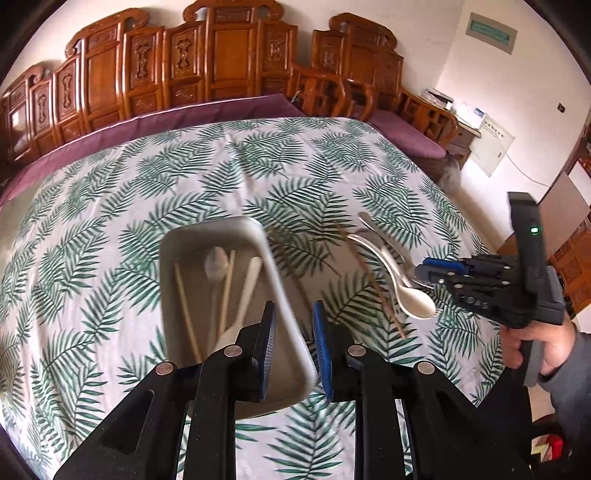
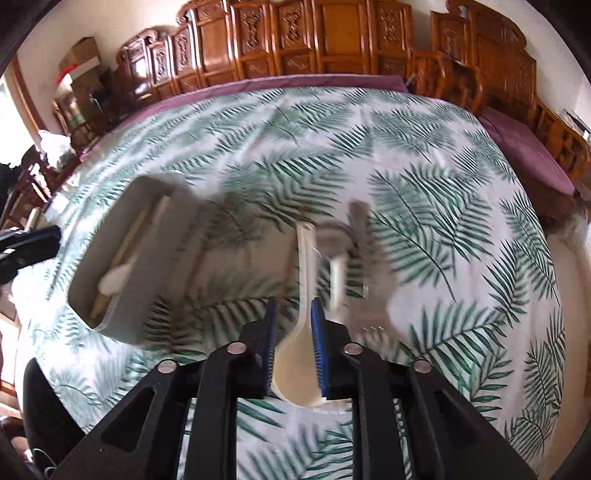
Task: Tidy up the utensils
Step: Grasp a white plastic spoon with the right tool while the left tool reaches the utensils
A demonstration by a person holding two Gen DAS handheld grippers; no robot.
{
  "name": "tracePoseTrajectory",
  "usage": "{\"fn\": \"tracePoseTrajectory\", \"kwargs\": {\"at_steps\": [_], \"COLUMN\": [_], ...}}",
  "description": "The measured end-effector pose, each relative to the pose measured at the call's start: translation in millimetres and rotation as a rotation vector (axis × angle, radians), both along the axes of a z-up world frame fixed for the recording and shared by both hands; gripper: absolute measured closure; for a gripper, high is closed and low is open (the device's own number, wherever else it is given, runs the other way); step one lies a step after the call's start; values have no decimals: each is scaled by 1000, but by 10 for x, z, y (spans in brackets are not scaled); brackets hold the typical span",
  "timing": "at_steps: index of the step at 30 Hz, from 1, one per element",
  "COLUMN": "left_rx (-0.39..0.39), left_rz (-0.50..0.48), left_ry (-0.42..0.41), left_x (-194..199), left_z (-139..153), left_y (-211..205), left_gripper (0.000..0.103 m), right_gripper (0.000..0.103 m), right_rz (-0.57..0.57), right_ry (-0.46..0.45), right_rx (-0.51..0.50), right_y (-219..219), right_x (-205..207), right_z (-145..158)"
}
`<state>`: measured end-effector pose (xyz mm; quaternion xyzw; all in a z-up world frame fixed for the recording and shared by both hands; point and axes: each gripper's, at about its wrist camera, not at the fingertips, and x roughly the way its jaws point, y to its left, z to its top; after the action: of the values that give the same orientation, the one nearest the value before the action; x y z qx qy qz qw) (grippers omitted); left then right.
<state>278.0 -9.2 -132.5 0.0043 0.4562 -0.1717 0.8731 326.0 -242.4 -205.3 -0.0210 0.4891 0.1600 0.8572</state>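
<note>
**A:** Utensils — where do they lie?

**B:** Some lie in the grey tray (image 1: 280,295) on the leaf-print tablecloth (image 1: 110,221): a white spoon (image 1: 247,280), a metal spoon (image 1: 216,262) and pale chopsticks (image 1: 186,306). Loose on the cloth to the tray's right are a white plastic spoon (image 1: 413,301), metal cutlery (image 1: 373,240) and a brown chopstick (image 1: 373,280).

**A:** How are the hands posed?

**B:** The left gripper (image 1: 294,339) tilts steeply down over the tray's near right edge, its blue pads parted by a narrow gap with nothing between them. The right gripper (image 2: 293,343), carried in a hand (image 1: 546,347) with a grey sleeve, also angles down over the loose pile. Its pads stand a little apart on either side of the plastic spoon's neck and bowl; blur keeps me from telling whether they press on it.

**A:** Edges and room?

**B:** Far half of the cloth is bare. The tray's raised rim sits just beside the left pads. A purple cushion (image 1: 184,118) and carved wooden seat backs (image 1: 221,55) bound the far edge.

**A:** Any writing?

**B:** Raised letters on the right gripper's black body, and a wall sign (image 1: 491,31), both too small to read.
</note>
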Motion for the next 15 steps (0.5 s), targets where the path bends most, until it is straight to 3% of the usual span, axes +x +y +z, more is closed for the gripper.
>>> {"fn": "tracePoseTrajectory", "kwargs": {"at_steps": [2,15], "left_rx": [2,27], "left_rz": [-10,-43], "left_ry": [2,20], "left_x": [3,-43], "left_z": [-8,-94], "left_y": [-88,-342], "left_gripper": [74,73], "right_gripper": [82,82], "right_rz": [5,71], "right_ry": [12,66], "right_rx": [-8,-37], "right_y": [-23,84], "right_x": [21,254], "right_z": [-84,-477]}}
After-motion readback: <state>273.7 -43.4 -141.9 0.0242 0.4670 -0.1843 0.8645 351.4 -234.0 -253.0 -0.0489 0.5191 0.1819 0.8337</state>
